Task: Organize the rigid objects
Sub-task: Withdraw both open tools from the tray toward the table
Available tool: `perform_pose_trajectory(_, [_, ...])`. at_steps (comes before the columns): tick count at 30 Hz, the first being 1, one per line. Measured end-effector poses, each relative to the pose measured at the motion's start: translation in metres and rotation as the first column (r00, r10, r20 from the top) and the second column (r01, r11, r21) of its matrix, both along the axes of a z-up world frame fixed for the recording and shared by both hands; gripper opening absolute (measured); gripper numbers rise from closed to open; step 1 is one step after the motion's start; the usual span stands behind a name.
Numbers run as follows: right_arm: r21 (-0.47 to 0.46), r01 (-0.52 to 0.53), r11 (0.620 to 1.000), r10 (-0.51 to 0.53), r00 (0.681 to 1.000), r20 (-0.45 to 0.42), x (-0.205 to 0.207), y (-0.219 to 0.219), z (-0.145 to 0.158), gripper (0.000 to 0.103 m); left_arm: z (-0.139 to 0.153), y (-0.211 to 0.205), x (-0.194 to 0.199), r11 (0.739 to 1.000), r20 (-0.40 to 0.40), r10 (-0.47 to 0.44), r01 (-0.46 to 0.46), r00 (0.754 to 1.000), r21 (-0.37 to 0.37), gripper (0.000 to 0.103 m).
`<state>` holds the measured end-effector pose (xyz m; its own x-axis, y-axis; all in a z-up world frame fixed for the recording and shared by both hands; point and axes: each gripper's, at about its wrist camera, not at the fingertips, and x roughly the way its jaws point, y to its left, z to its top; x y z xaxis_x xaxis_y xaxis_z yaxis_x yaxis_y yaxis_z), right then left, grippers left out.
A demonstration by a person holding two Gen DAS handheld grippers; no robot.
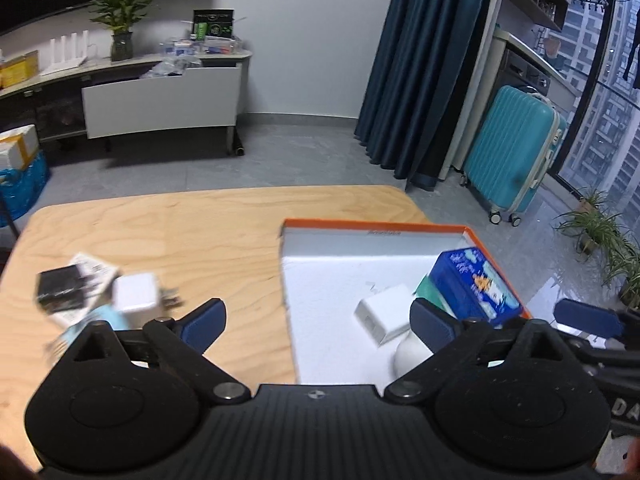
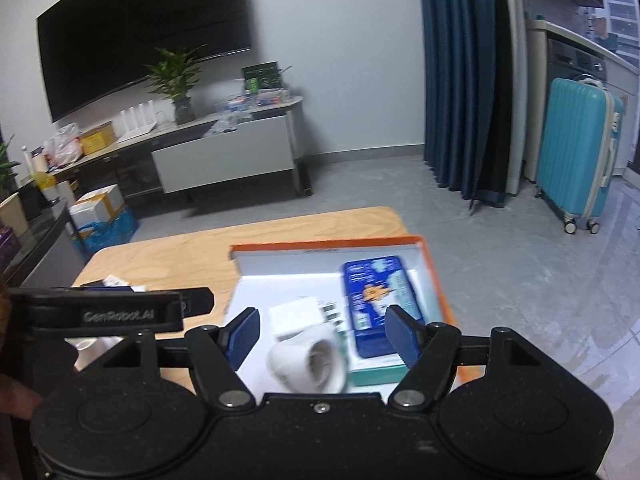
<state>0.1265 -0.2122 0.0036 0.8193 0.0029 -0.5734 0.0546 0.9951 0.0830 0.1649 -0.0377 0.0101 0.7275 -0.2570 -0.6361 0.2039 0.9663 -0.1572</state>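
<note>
— Wooden tabletop with rounded corners, grey tiled floor beyond it, a teal hard-shell suitcase by the dark blue curtain. What sits on the table?

— An orange-rimmed shallow box with a white foam lining holds a blue printed rectangular pack, a white square charger block and a white rounded bulb-like piece.

— And outside it?

— A second white plug adapter and a black flat case lie on the wood, left of the box.

— Grippers?

— The left gripper has its jaws spread wide, empty. The right gripper is parted above the bulb piece, pads clear of it.
</note>
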Motion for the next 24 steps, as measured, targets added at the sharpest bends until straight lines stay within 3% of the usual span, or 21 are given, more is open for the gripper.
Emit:
perform_pose_trajectory(12, [0.008, -0.113, 0.994, 0.113, 0.993, -0.039, -0.008, 0.049, -0.007, 0.083, -0.002, 0.053, -0.044, 0.992, 0.01, 0.129, -0.129, 0.992, -0.004, 0.103])
perform_pose_trajectory(24, [0.001, -0.208, 0.978, 0.207, 0.976, -0.062, -0.01, 0.091, -0.014, 0.083, -0.015, 0.108, -0.068, 0.968, -0.011, 0.252, -0.252, 0.968, -0.017, 0.103])
